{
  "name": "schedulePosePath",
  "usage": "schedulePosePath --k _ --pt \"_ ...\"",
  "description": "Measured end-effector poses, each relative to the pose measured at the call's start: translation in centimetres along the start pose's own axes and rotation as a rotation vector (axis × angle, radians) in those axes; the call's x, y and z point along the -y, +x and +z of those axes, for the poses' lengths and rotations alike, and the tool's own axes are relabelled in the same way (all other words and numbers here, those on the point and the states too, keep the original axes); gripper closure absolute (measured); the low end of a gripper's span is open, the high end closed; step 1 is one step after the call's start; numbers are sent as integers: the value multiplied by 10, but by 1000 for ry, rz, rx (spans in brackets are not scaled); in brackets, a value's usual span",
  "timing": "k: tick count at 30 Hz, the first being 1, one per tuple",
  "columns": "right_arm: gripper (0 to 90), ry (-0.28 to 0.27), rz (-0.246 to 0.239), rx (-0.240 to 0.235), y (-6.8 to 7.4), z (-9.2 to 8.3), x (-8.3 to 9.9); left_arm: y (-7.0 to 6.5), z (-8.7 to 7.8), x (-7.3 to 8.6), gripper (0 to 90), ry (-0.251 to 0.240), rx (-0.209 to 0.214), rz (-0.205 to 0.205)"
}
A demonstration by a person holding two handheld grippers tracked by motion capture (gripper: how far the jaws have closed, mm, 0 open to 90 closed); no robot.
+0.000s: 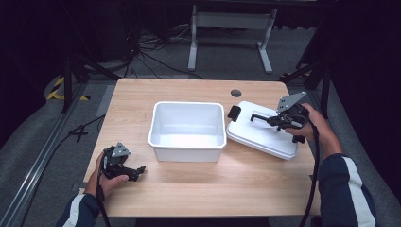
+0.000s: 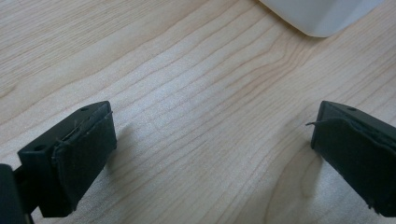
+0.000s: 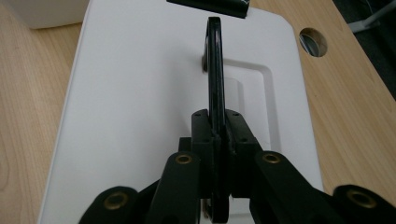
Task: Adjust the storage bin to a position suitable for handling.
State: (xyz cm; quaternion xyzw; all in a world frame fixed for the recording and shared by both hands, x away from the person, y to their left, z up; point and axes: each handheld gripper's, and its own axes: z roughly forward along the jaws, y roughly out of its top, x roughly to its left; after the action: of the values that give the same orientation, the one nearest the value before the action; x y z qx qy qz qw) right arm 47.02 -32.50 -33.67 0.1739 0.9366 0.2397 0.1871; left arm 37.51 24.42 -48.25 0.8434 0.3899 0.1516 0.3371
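Two grippers are working at the table [image 1: 198, 198]. The right gripper [image 3: 215, 135] is pinching the black handle [image 3: 215, 70] of the white lid [image 1: 257, 135], its jaws pressed together on the thin upright bar. That lid is lying on the right side of the table, just beside the white bin [image 1: 187, 142], with one edge near the bin's right wall. A black clip [image 1: 233, 112] is sitting at the lid's near-left corner in the high view. The left gripper [image 2: 212, 149] is resting low over bare wood at the table's left front, its jaws spread wide with nothing between them, well apart from the bin.
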Motion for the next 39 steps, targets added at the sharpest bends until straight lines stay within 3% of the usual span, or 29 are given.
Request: schedulePosePath --k 13,35,39 --pt "843 24 23 -13 -1 27 8 0 0 0 6 0 0 0" --pt "814 73 56 -7 -4 39 16 0 0 0 6 0 0 1" --pt "788 27 83 -7 -7 33 16 0 0 0 6 -1 -1 2"
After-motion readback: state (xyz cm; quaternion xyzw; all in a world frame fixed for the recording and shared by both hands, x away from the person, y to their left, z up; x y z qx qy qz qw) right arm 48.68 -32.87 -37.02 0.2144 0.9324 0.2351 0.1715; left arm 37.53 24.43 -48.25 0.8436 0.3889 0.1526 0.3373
